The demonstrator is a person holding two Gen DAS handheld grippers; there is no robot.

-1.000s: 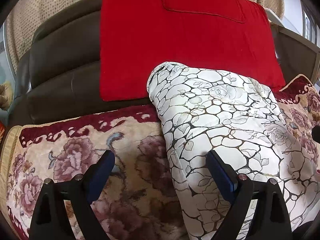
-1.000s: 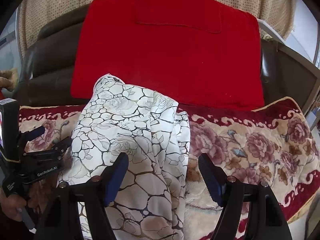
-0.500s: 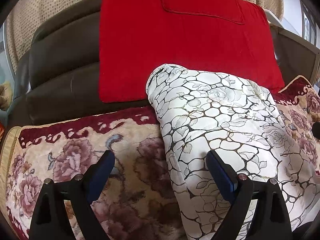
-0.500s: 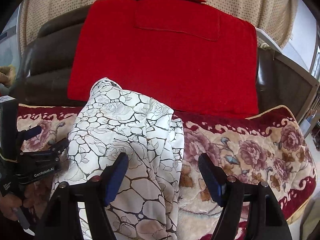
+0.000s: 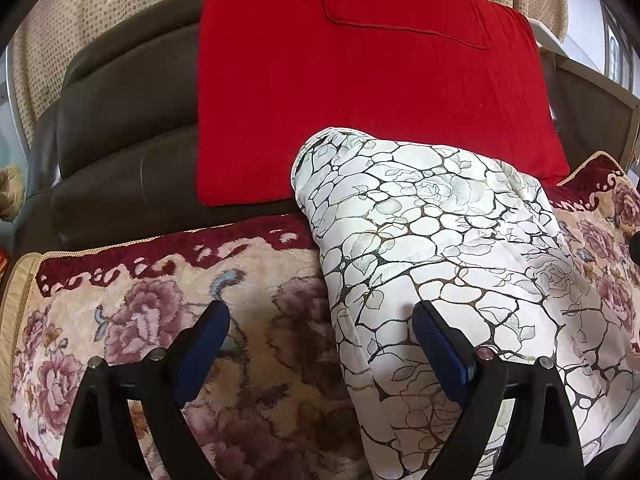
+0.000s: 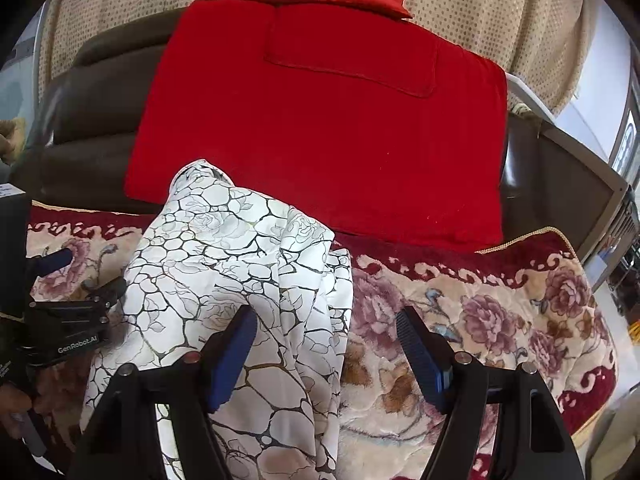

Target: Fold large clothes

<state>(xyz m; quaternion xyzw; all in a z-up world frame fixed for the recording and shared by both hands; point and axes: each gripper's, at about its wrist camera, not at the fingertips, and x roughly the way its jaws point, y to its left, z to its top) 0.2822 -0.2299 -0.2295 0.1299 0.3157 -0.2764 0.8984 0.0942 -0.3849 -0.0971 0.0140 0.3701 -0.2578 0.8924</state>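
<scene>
Here the white garment (image 5: pixel 432 248), printed with a dark cracked-stone and rose pattern, lies as a long bundled strip on the floral seat cover (image 5: pixel 132 320) of a dark leather sofa (image 5: pixel 120 128); its long axis runs from the near edge of the seat back toward the backrest, where its rounded, folded far end leans up against the lower edge of a red cushion cover (image 5: pixel 360 100). In the right wrist view the same garment (image 6: pixel 224 248) shows loose vertical folds along its right side and a small peaked corner at the top. The fabric looks thin and smooth, creased rather than flat, while the seat cover is plush and fuzzy, cream with mauve roses and a dark red scalloped border edged with gold cord. The red cover is a flat rectangle with a stitched pocket-like panel, draped over the glossy, ribbed backrest; a dotted beige curtain (image 6: pixel 500 12) hangs behind. The left gripper (image 5: pixel 320 340) is spread wide and grasps nothing, its right finger over the garment and its left over the seat cover, the garment's left edge between them. The right gripper (image 6: pixel 326 340) is likewise released, straddling the garment's right edge. At the left of the right wrist view the left gripper's body is held in a hand (image 6: pixel 12 404).
</scene>
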